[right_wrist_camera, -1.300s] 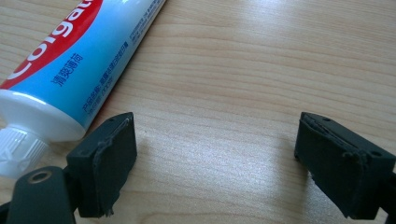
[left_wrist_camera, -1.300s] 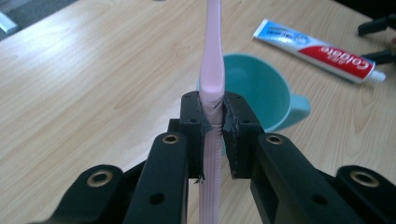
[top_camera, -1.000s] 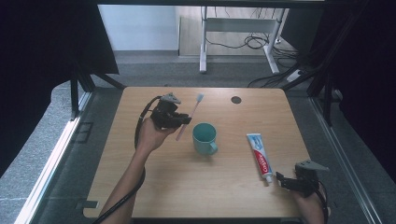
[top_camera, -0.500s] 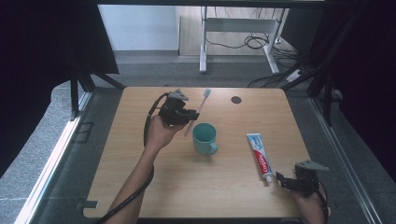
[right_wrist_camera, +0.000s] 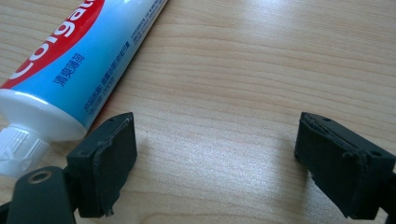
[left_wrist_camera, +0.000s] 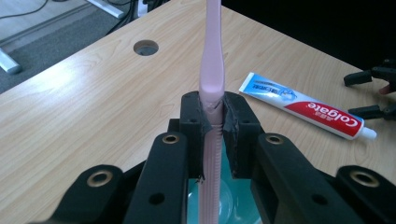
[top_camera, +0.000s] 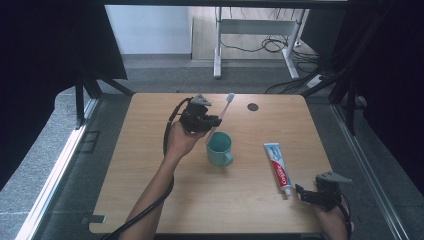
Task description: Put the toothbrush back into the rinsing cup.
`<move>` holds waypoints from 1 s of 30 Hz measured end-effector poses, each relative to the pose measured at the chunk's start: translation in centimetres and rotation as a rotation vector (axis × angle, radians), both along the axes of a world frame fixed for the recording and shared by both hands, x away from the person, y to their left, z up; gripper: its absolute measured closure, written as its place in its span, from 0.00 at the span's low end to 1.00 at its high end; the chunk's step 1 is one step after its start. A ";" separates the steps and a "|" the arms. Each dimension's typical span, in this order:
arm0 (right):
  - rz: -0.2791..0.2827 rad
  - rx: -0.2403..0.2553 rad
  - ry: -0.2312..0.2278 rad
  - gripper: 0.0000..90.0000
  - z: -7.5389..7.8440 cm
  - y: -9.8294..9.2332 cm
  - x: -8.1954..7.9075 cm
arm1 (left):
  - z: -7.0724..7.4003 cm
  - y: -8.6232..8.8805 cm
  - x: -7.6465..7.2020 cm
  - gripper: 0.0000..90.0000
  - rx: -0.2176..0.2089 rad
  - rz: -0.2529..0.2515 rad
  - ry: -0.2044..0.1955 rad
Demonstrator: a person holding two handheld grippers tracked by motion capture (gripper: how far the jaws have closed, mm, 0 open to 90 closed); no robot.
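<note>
My left gripper (top_camera: 214,121) is shut on a pink toothbrush (top_camera: 226,104), whose bristle end points away toward the table's far edge. In the left gripper view the pads clamp the toothbrush (left_wrist_camera: 212,70) at its handle, and the handle's lower end hangs over the teal cup (left_wrist_camera: 233,203). The teal cup (top_camera: 220,149) stands mid-table, just right of and below that hand. A toothpaste tube (top_camera: 278,167) lies flat to the right of the cup. My right gripper (top_camera: 301,193) rests open near the front right edge, its left jaw beside the toothpaste tube (right_wrist_camera: 79,60) near the white cap (right_wrist_camera: 18,149).
The wooden table (top_camera: 150,165) has a round cable hole (top_camera: 252,106) near its far edge. A white desk frame (top_camera: 260,30) and cables stand on the floor beyond. Bare wood spreads along the left and front of the table.
My left hand has carried the toothbrush rightward, closer to the cup. The right gripper and the toothpaste have stayed put.
</note>
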State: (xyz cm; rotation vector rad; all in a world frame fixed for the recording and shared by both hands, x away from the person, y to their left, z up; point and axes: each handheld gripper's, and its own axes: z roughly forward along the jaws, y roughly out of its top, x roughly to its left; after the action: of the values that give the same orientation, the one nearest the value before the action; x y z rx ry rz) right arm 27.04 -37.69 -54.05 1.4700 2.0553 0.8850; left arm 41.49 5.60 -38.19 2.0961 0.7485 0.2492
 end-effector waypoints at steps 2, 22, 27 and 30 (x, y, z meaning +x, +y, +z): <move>0.000 0.000 0.000 0.14 0.0 0.0 0.0 | -0.1 -0.3 0.1 0.88 -0.005 0.001 -0.003; 0.003 0.002 0.001 0.14 0.0 0.0 0.0 | -2.9 -1.6 0.2 0.88 0.007 0.013 -0.004; 0.005 0.001 0.001 0.14 0.0 0.0 0.0 | -3.6 -1.6 0.1 0.88 0.006 0.015 -0.002; 0.004 0.002 0.001 0.14 0.0 0.0 0.0 | -4.1 -1.6 -0.1 0.88 0.008 0.018 0.002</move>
State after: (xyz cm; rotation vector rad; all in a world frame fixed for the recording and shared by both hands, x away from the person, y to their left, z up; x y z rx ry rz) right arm 27.06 -37.70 -54.04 1.4679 2.0595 0.8878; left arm 41.43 4.02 -42.31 2.0981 0.7691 0.2600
